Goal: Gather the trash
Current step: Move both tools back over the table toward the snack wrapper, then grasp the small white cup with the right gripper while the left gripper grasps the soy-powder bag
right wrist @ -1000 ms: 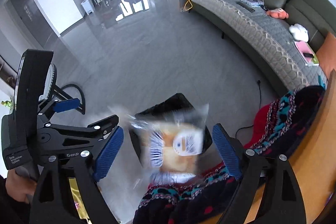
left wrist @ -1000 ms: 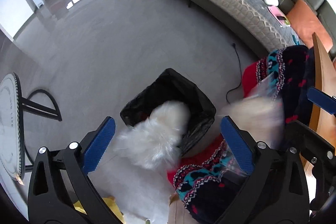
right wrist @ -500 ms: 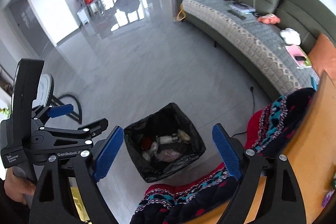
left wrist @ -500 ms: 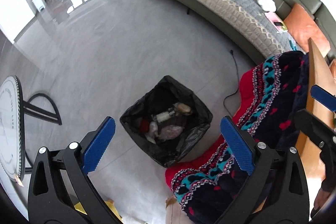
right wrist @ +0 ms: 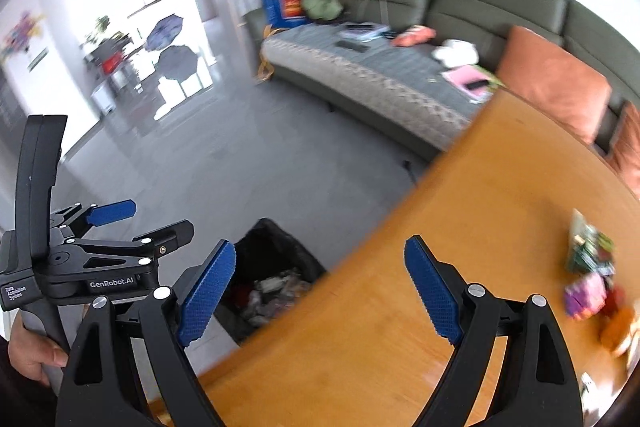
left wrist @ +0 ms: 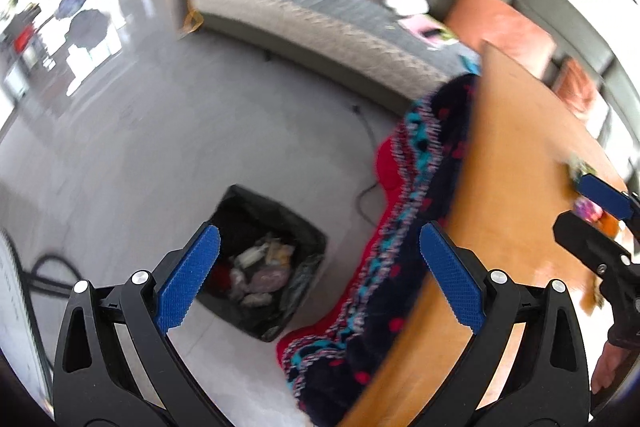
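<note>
The black-lined trash bin (left wrist: pixel 264 263) stands upright on the floor, mouth upward, beside the wooden surface (right wrist: pixel 460 227). Blurred wrappers (right wrist: pixel 588 279) lie on that surface. Left tongs (left wrist: pixel 316 279) and right tongs (right wrist: pixel 316 295) gape wide, empty.

The left gripper (left wrist: pixel 318 277) was spread wide with nothing between its blue pads (left wrist: pixel 188 279). The right gripper (right wrist: pixel 318 293) was likewise wide apart and empty. In the right wrist view, the left gripper stood at the left edge, its handle gripped by the left hand (right wrist: pixel 34 355); it was tilted, fingers pointing right.
</note>
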